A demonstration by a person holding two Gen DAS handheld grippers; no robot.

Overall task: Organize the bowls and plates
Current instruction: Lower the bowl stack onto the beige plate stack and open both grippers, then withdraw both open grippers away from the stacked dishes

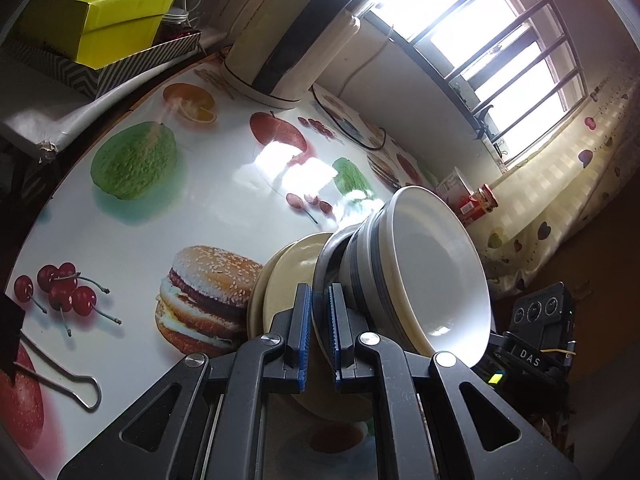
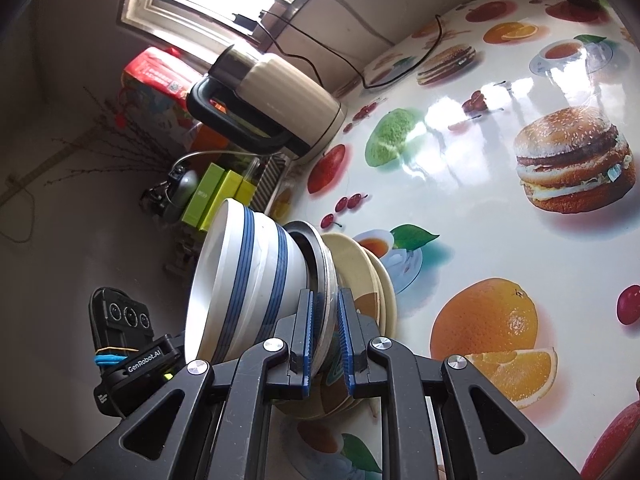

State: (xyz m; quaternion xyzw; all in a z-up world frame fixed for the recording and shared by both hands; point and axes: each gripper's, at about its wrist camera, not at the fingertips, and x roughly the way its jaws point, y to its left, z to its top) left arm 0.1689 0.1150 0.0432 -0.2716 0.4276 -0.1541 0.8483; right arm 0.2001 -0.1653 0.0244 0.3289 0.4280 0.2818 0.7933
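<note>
Both grippers clamp the rim of one stack of dishes on the fruit-print table.

The left gripper (image 1: 319, 334) and the right gripper (image 2: 325, 338) each have their blue ribbed pads closed almost together on the thin edge of a metal plate (image 1: 325, 264), from opposite sides of the stack; the near parts of the plates are hidden behind the black gripper bodies. Two glossy white bowls with blue bands (image 2: 240, 280), nested, sit on the metal plate, which lies on smooth cream plates (image 2: 360, 268) resting on the glossy table (image 2: 460, 208). A cream ribbed kettle (image 2: 280, 96) with a black handle stands well apart. The opposite gripper's housing reads "GenRobot.AI" in the right wrist view and "DAS" in the left. The writing on the green boxes (image 1: 120, 20) is too small to read.
</note>
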